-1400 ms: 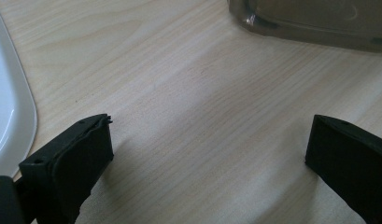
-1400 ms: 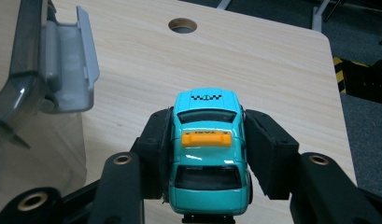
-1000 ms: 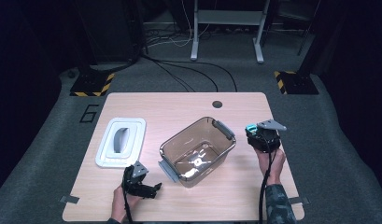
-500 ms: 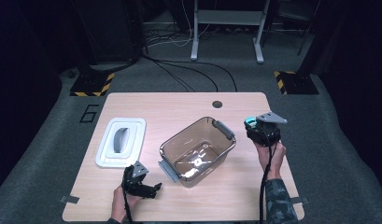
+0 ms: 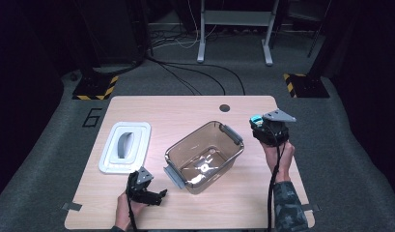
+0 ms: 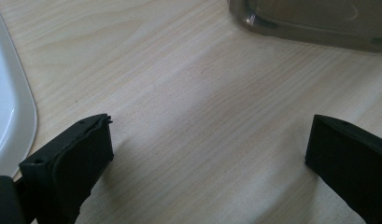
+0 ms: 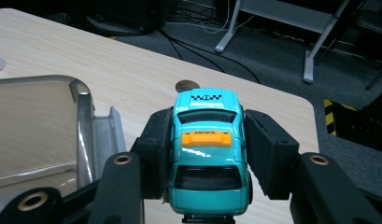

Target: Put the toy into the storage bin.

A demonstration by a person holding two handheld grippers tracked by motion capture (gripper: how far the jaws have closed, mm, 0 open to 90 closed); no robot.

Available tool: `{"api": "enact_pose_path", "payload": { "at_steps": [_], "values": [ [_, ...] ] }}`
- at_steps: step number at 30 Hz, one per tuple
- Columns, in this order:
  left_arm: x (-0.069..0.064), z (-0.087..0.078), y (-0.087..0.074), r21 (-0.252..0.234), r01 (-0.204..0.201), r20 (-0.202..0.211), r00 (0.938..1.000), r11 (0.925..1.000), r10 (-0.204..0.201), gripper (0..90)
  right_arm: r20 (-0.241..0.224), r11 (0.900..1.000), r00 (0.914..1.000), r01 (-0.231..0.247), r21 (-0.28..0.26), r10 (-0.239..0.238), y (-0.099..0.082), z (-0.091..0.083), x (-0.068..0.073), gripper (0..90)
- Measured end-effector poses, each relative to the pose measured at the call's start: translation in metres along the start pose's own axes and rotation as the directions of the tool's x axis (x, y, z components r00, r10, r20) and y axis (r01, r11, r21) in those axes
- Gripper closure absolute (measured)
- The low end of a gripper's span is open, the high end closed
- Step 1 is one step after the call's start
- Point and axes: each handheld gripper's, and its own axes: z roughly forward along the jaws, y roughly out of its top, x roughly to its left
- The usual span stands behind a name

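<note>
Right gripper view shows the right gripper (image 7: 207, 154) clamped on both flanks of a teal toy taxi (image 7: 207, 149), held above the table (image 7: 132, 79) near its right edge, just beside the clear plastic bin (image 7: 44, 126).

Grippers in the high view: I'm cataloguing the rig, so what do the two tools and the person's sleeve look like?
Both are black. The right tool carries a grey three-cornered plate on top; the left tool bears a smaller grey plate. A black cable trails from each. The right sleeve has a dark camouflage pattern.
</note>
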Motion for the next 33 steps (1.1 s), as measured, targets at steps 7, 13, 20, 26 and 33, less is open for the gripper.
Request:
{"api": "enact_pose_path", "payload": {
  "at_steps": [7,13,20,26,33],
  "values": [
    [0.000,0.000,0.000,0.000,0.000,0.000,1.0000,1.0000,0.000,0.5,-0.019,0.9998,0.9996,0.019,-0.007,-0.020,0.011,-0.004,0.006,52.4],
    [0.000,0.000,0.000,0.000,0.000,0.000,1.0000,1.0000,0.000,0.5,-0.039,0.9994,0.9986,0.035,-0.008,-0.035,0.019,-0.006,0.011,52.4],
    [0.000,0.000,0.000,0.000,0.000,0.000,1.0000,1.0000,0.000,0.5,-0.070,0.9982,0.9958,0.059,-0.002,-0.059,0.027,-0.007,0.018,52.5],
    [0.000,0.000,0.000,0.000,0.000,0.000,1.0000,1.0000,0.000,0.5,-0.102,0.9970,0.9919,0.076,0.011,-0.075,0.033,-0.006,0.024,52.5],
    [0.000,0.000,0.000,-0.003,0.002,-0.002,1.0000,1.0000,-0.002,0.5,-0.129,0.9940,0.9864,0.106,0.026,-0.102,0.039,-0.004,0.031,52.4]
  ]
}}
